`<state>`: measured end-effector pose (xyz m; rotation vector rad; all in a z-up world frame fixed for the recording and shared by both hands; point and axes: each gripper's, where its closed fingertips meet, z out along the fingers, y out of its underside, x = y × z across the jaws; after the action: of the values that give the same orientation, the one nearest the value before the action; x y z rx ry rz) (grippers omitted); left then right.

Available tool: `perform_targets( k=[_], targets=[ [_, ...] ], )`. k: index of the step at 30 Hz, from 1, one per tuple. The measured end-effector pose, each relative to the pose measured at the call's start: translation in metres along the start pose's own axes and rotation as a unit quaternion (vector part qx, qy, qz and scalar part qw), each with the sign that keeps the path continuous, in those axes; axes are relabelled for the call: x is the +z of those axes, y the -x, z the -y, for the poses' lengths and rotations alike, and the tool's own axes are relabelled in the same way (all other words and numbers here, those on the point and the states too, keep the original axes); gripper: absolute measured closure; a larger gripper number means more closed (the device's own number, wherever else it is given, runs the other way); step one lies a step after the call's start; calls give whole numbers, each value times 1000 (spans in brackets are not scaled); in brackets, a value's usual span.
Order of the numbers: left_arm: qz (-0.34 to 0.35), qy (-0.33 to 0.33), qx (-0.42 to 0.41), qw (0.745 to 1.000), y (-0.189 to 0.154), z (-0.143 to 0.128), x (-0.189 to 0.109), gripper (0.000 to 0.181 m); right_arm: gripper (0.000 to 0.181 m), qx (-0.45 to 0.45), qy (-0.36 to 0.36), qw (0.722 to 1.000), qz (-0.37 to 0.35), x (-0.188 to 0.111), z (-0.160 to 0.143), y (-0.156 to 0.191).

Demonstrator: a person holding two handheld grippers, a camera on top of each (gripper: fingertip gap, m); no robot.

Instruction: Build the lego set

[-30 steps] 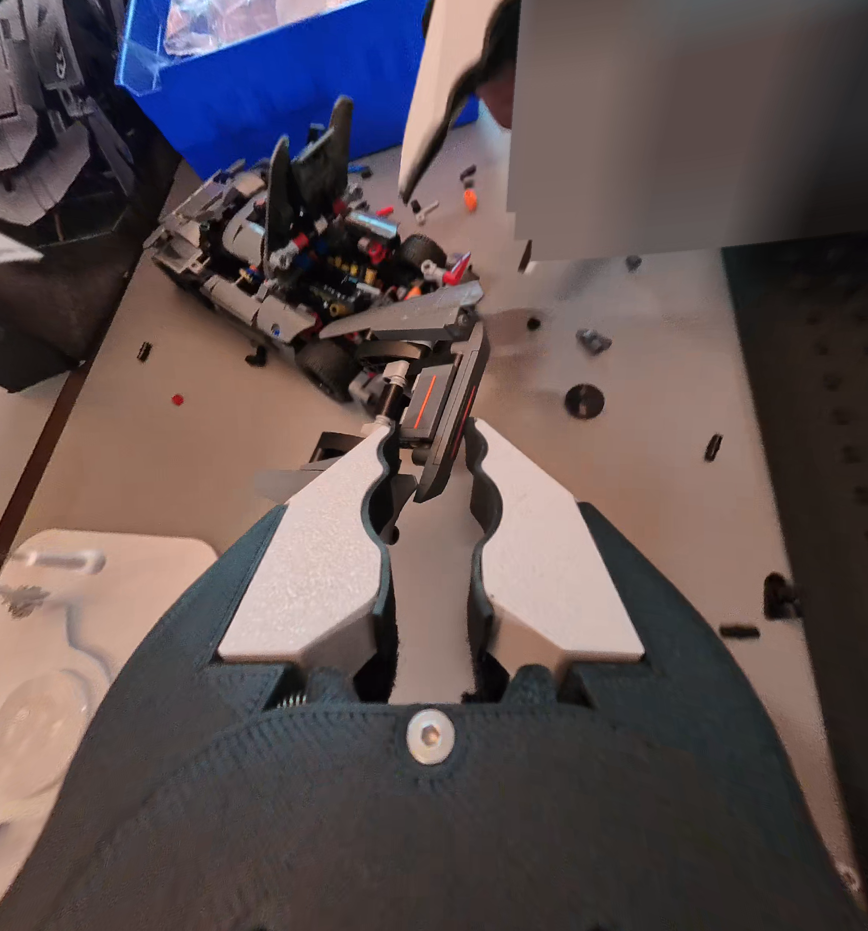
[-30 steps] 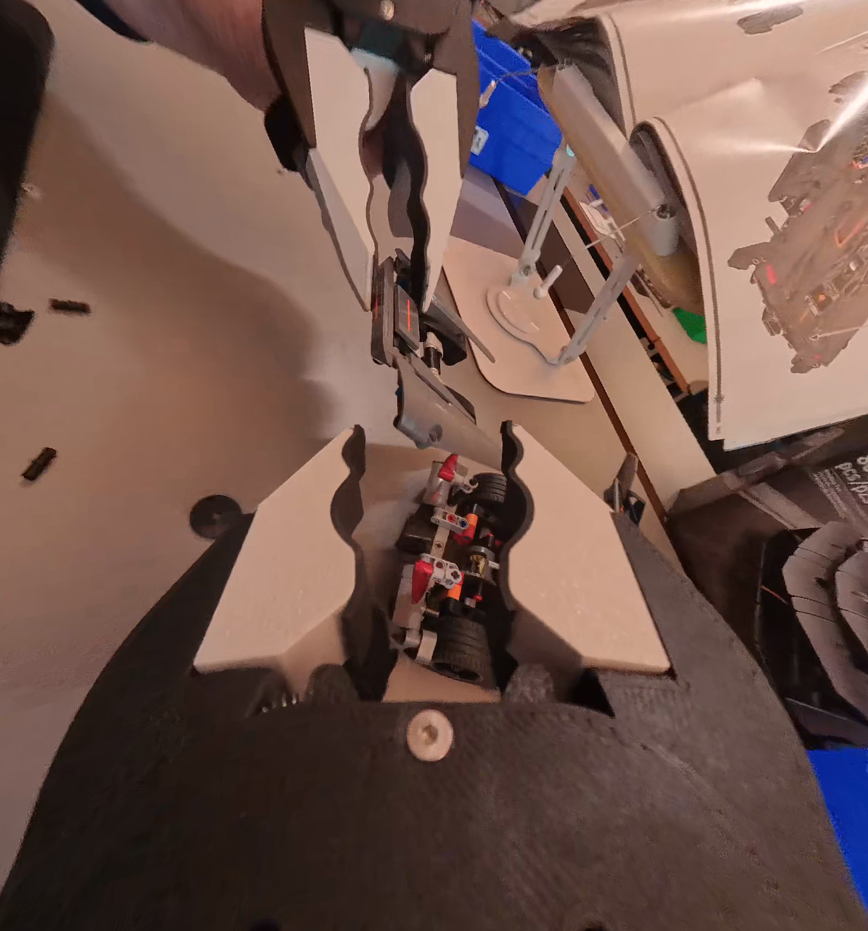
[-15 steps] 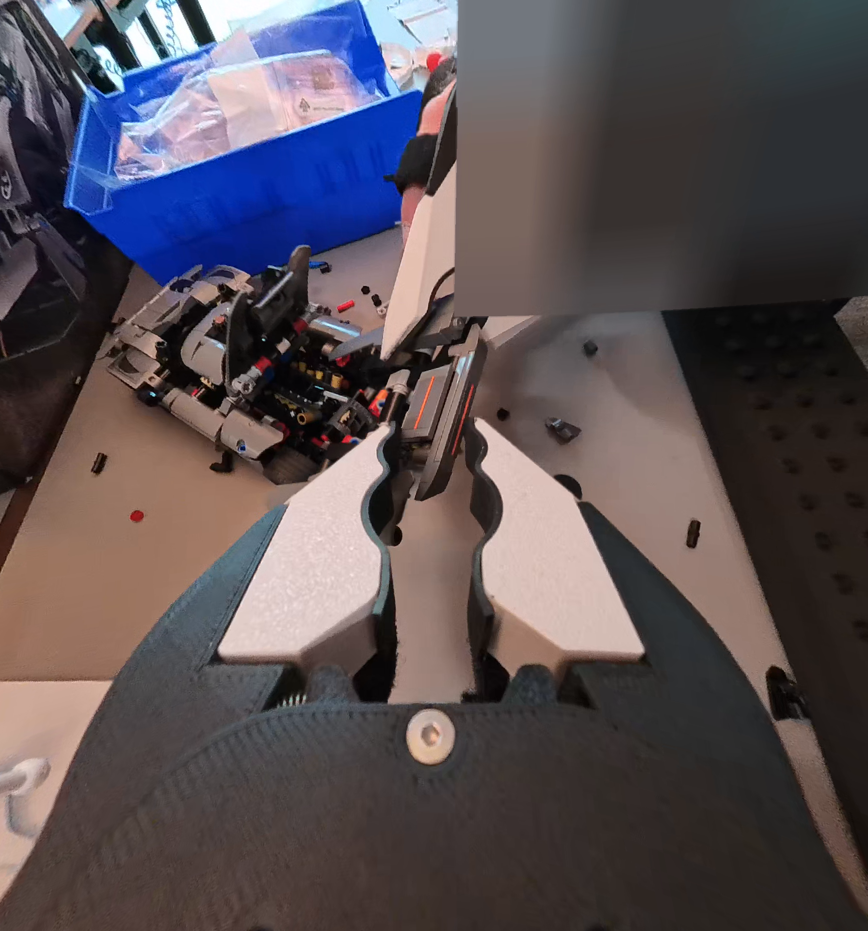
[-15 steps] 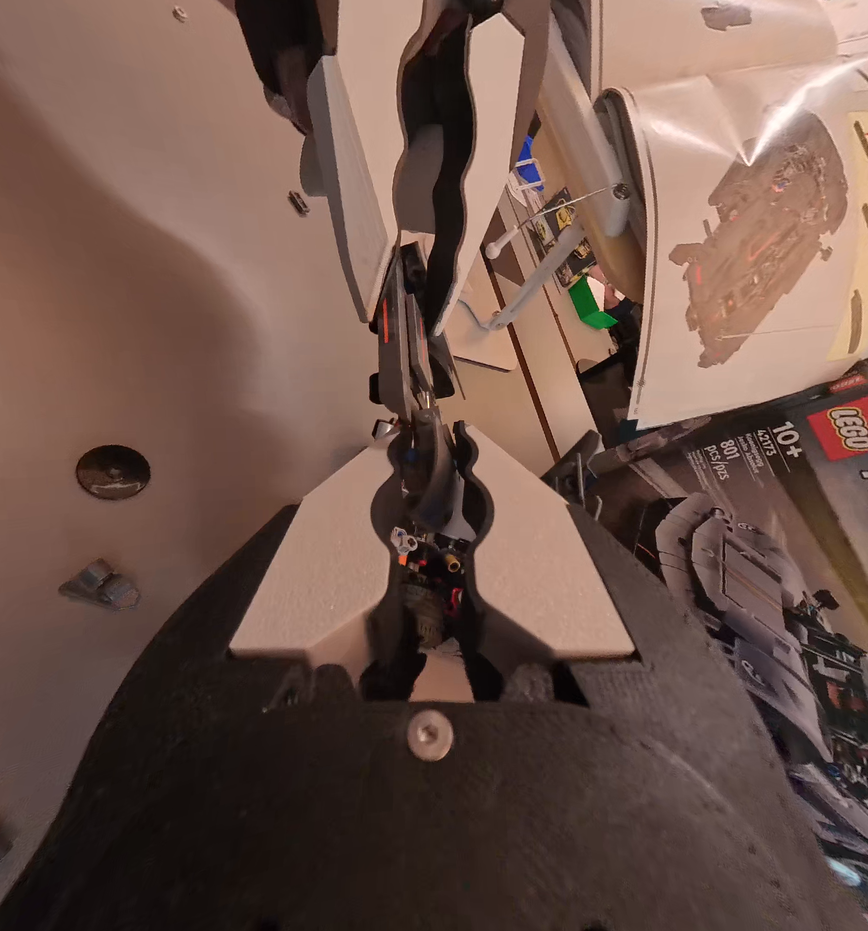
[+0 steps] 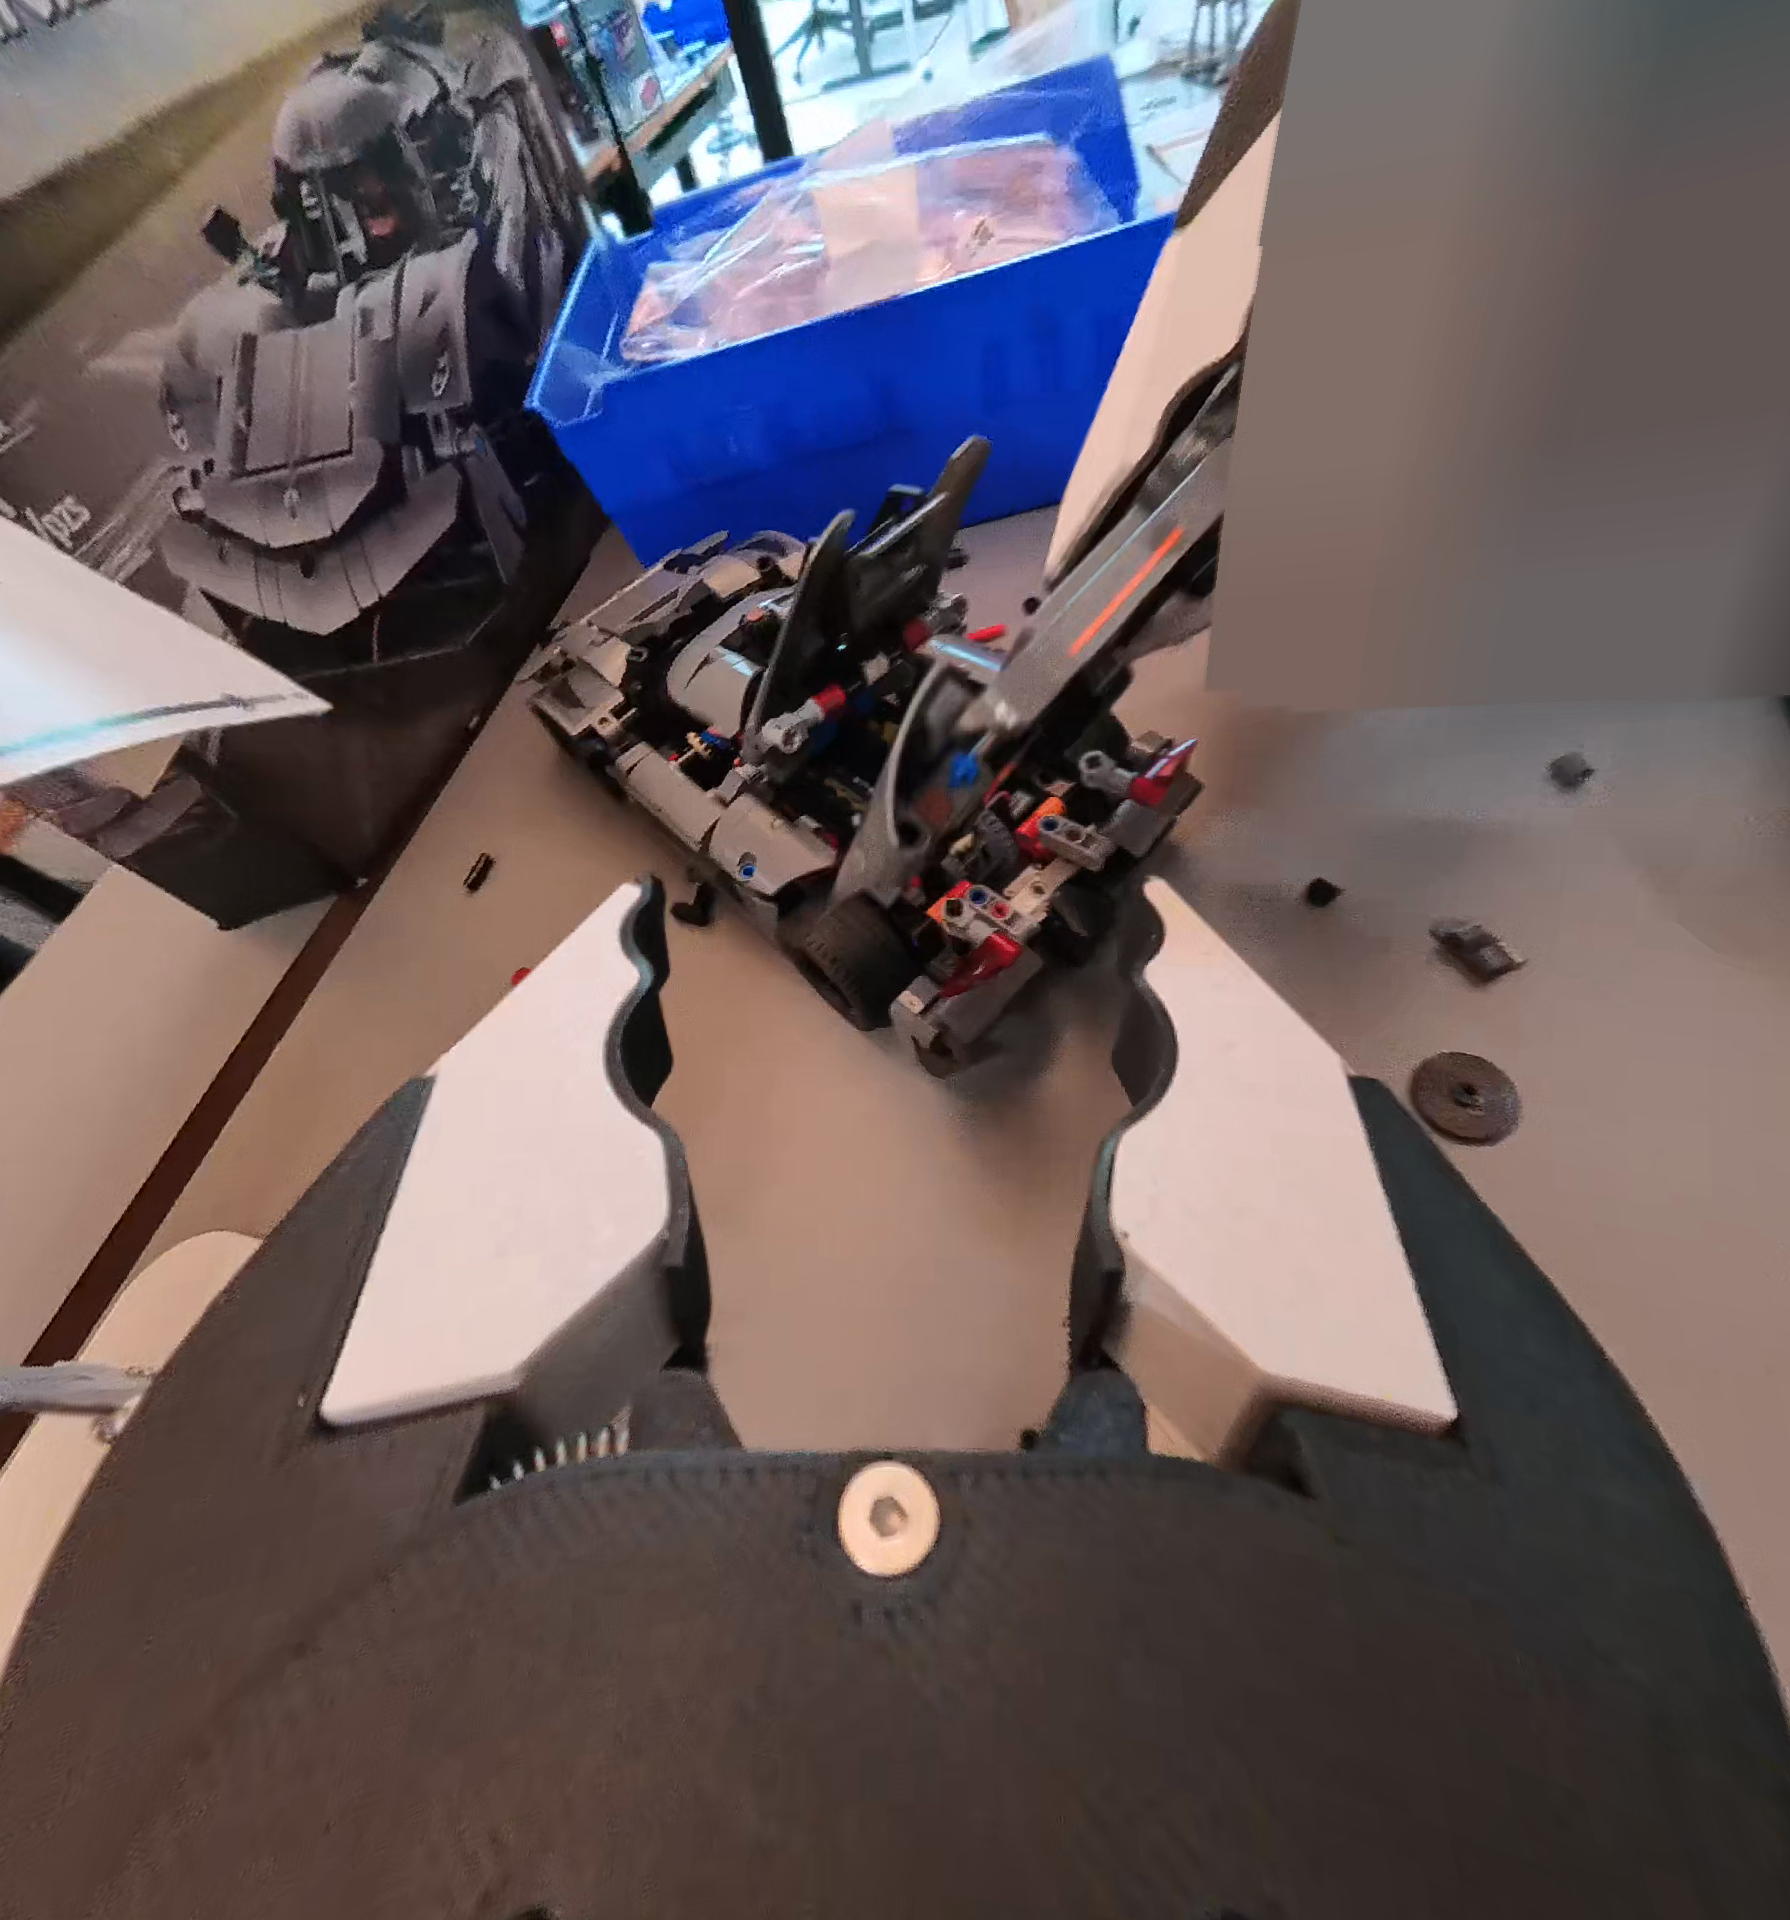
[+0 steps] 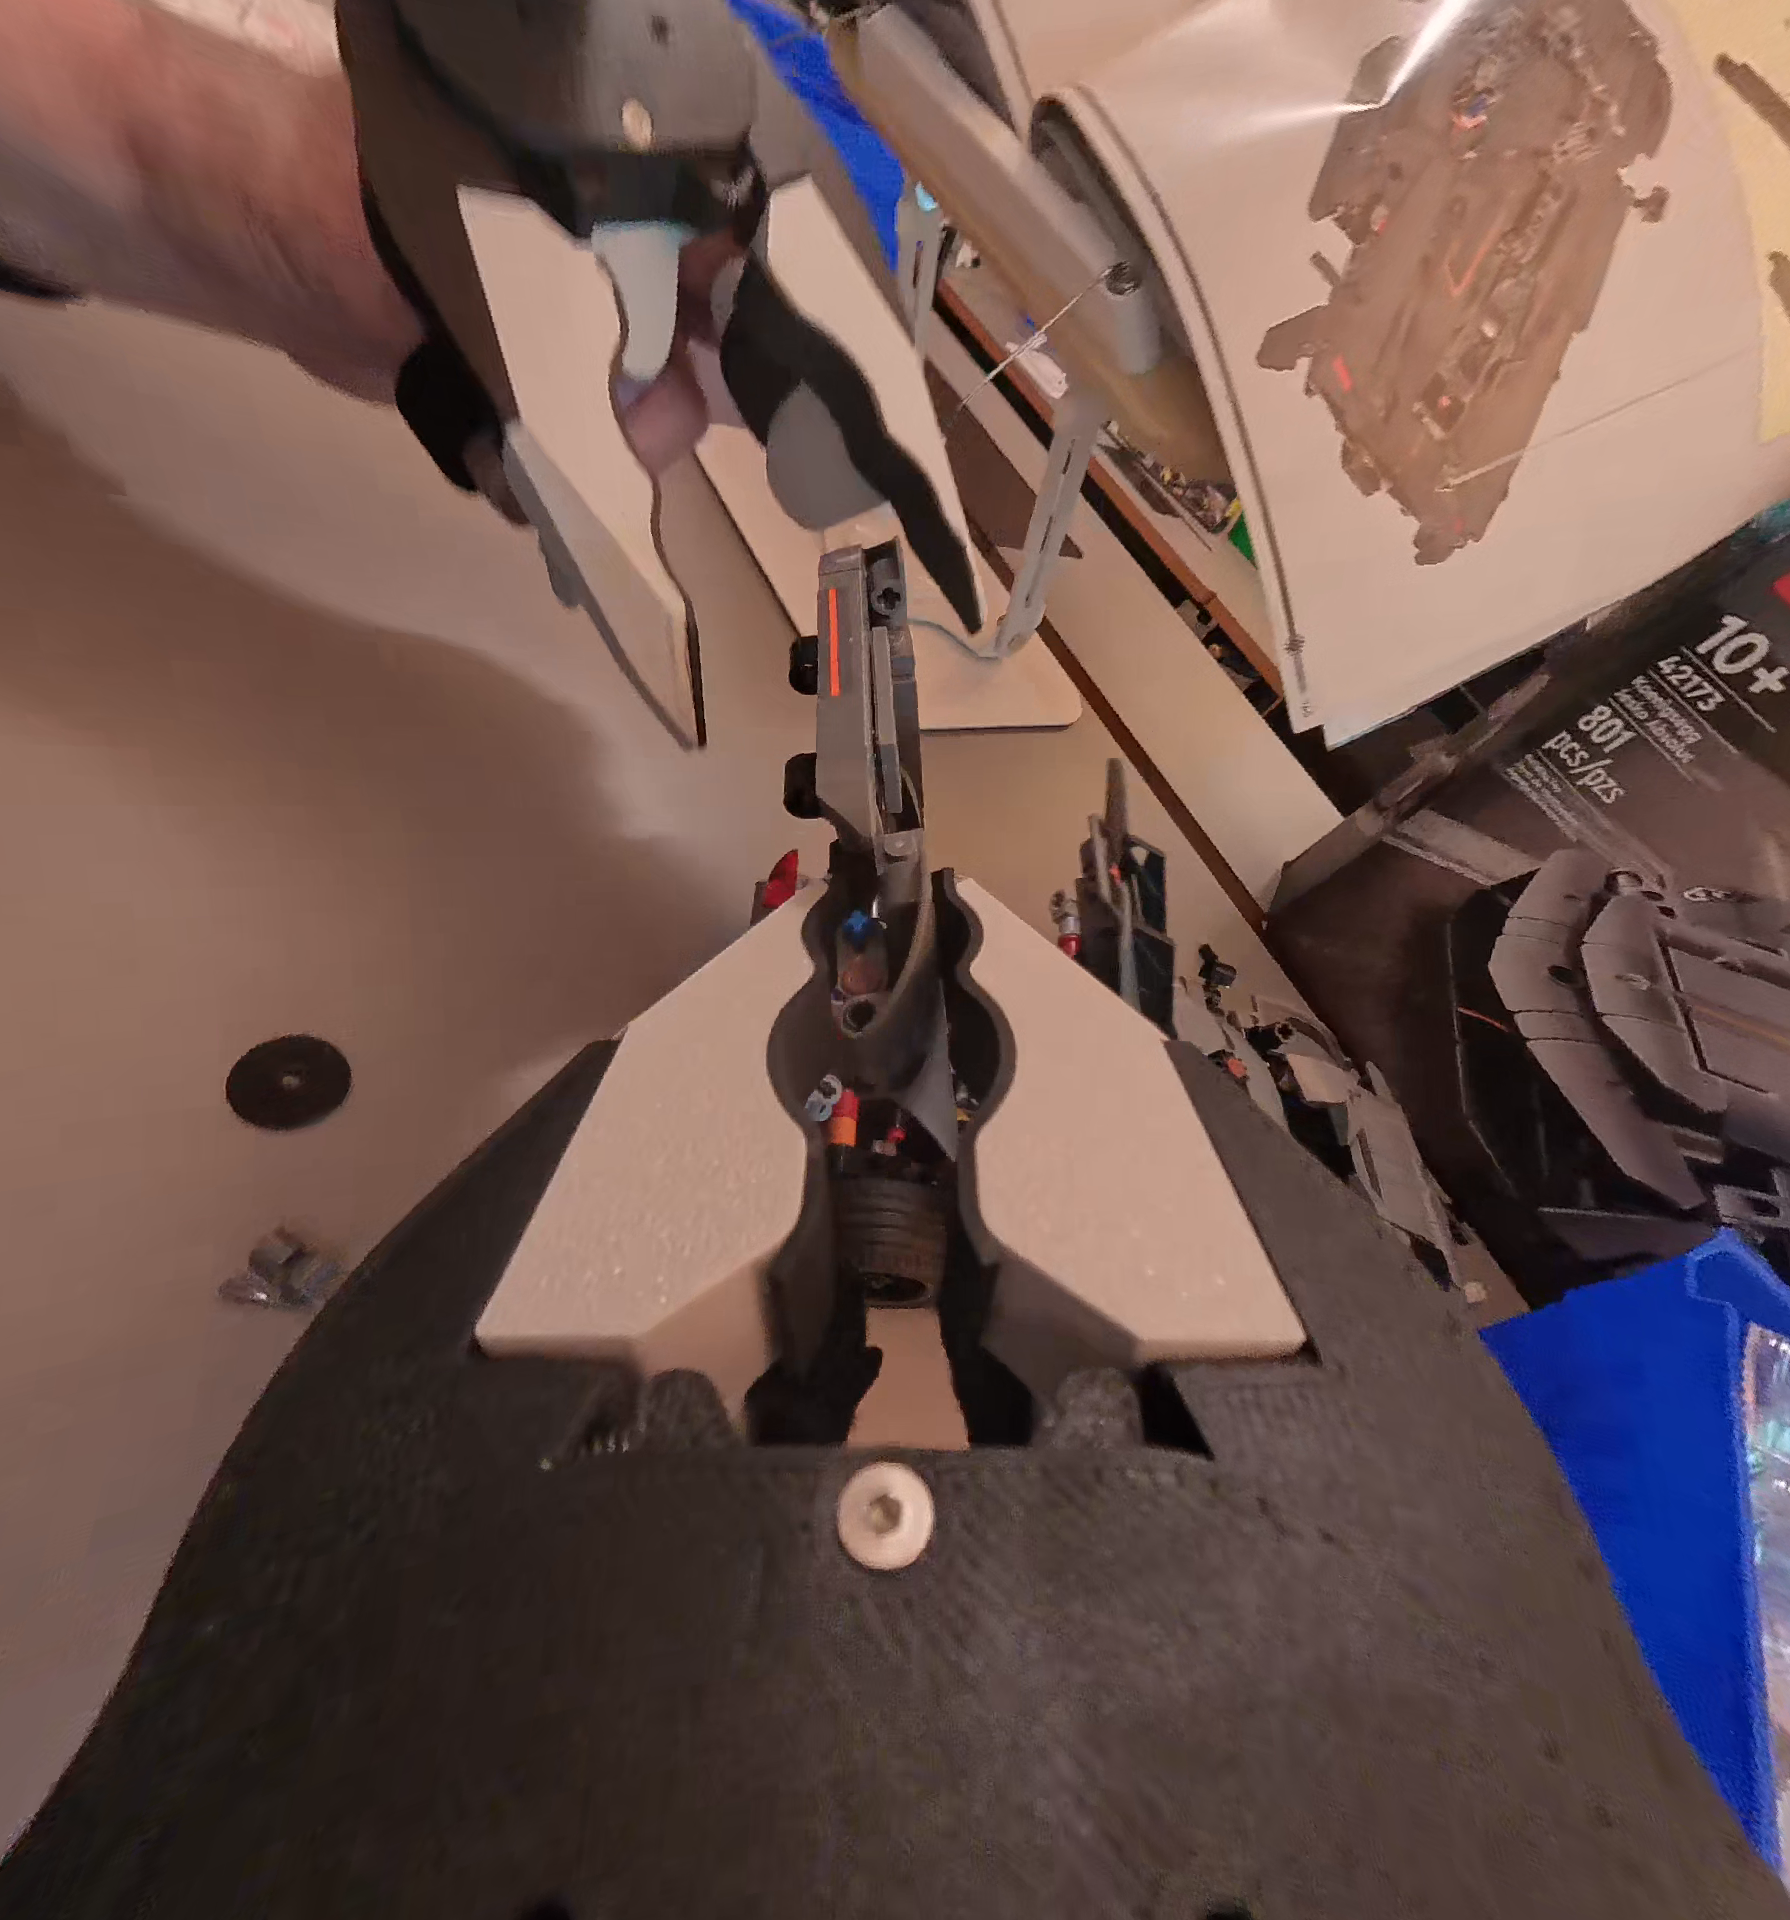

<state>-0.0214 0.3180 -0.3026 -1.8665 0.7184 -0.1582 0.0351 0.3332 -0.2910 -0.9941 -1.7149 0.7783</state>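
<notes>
Beige table [image 5: 1493,1299]: grey half-built car [image 5: 829,769] (orange-striped panel [image 6: 855,665]) pinched by right jaws; left jaws wide.

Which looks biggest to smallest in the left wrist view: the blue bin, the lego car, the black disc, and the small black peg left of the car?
As they appear, nearness aside:
1. blue bin
2. lego car, though it sits nearer the camera
3. black disc
4. small black peg

Warm dim light, edges warped, perhaps motion-blurred.
</notes>
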Motion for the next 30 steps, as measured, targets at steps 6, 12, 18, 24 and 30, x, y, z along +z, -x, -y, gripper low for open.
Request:
perform_targets(
  k=[6,12,18,24,30],
  targets=[
    [15,-44,-13,999,13,10,32,95,167,55,-2,998,-17,-8,-6,-18],
    [6,-56,3,998,12,18,59,93,168,32,-5,999,-23,-8,-7,-17],
    [-33,-70,32,996,0,21,61,98,168,14,1,999,-41,-8,-11,-20],
    [-49,-78,15,996,3,18,64,118,167,-7,8,999,-49,-5,-14,-19],
    [-37,-85,38,995,7,19,69,123,168,-32,18,997,-74,-3,-19,-22]
  ],
)
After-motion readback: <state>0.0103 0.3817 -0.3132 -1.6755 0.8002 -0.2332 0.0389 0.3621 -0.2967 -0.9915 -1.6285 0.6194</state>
